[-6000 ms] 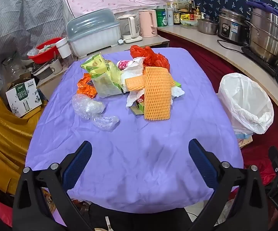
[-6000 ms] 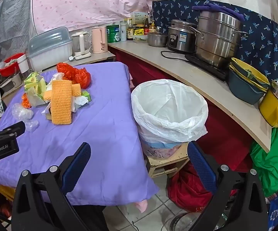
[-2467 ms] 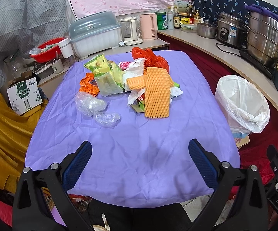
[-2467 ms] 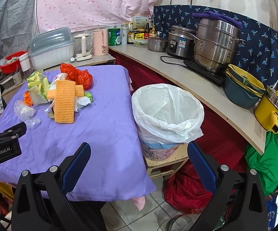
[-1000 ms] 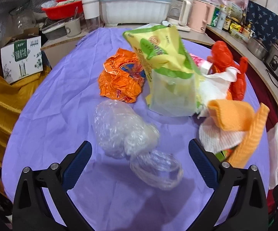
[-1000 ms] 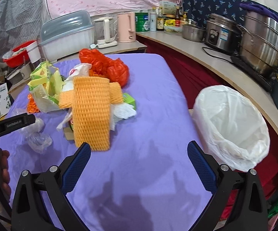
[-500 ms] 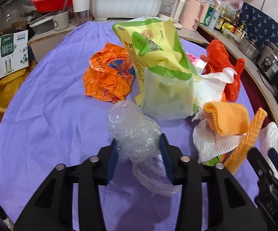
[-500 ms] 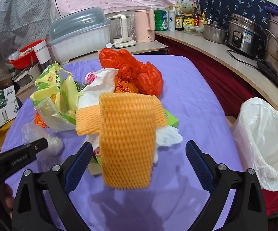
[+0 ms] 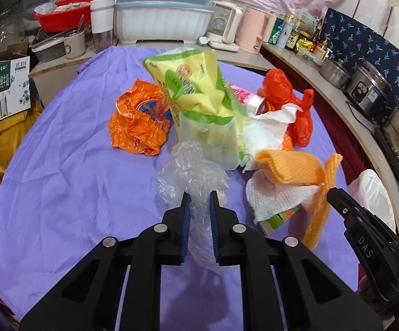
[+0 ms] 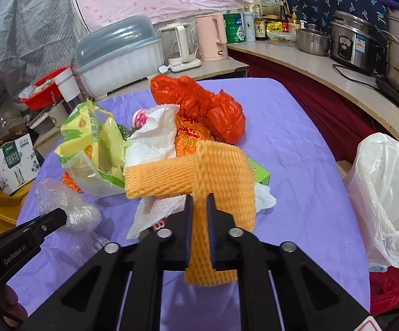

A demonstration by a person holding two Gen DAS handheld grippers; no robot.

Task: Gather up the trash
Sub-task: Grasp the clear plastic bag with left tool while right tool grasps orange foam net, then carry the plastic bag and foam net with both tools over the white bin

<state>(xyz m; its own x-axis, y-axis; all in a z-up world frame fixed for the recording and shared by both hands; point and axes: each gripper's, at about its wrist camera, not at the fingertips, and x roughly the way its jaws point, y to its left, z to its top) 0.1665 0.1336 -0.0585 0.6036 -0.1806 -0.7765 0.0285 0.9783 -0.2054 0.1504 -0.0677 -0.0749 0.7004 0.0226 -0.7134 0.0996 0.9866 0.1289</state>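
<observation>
Closing on the clear plastic bag (image 9: 191, 176), the left gripper (image 9: 199, 204) pinched its crumpled neck above the purple tablecloth (image 9: 61, 182). The right gripper (image 10: 199, 215) was clamped on the orange foam net (image 10: 224, 171) (its lower end hanging free). Farther off lay the yellow-green wrapper (image 9: 191, 88), and the white-lined bin (image 10: 384, 193) stood beside the table.

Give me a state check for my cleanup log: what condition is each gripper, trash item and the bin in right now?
left gripper: jaws closing, pinching the clear plastic bag.
right gripper: shut on the orange foam net.
clear plastic bag: crumpled, pinched.
orange foam net: folded, gripped at its near edge.
yellow-green snack bag: torn open, on the pile.
orange wrapper: crumpled, lying on the purple cloth.
red plastic bag: bunched, untouched.
trash bin: lined with a white bag, open.
</observation>
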